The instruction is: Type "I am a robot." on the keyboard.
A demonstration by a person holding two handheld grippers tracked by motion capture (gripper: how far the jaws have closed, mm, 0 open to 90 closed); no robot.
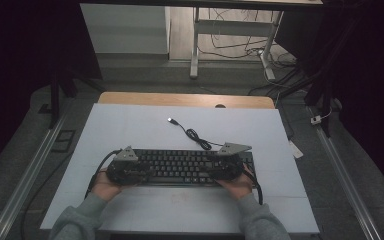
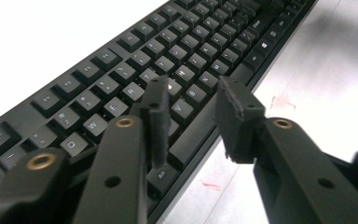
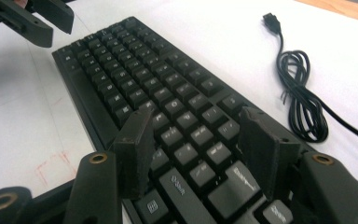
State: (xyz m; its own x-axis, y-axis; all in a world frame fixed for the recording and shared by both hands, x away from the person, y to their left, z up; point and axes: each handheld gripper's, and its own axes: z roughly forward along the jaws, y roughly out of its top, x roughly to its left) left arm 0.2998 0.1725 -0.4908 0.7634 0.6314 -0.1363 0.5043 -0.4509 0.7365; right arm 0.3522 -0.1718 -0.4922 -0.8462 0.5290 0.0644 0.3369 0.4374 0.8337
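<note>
Both grippers hover parted over the black plastic keyboard [image 1: 180, 167]: left gripper [image 2: 193, 119] half-open, right gripper [image 3: 198, 149] wider, gripping nothing.

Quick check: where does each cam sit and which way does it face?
High view: above the person's side, facing forward and down on the white table; forearms and both hand-held grippers show.
Left gripper view: rides the left hand-held gripper, facing along the keyboard from its Esc end.
Right gripper view: rides the right hand-held gripper, facing back along the keyboard; USB cable beside.
All share the keyboard.
</note>
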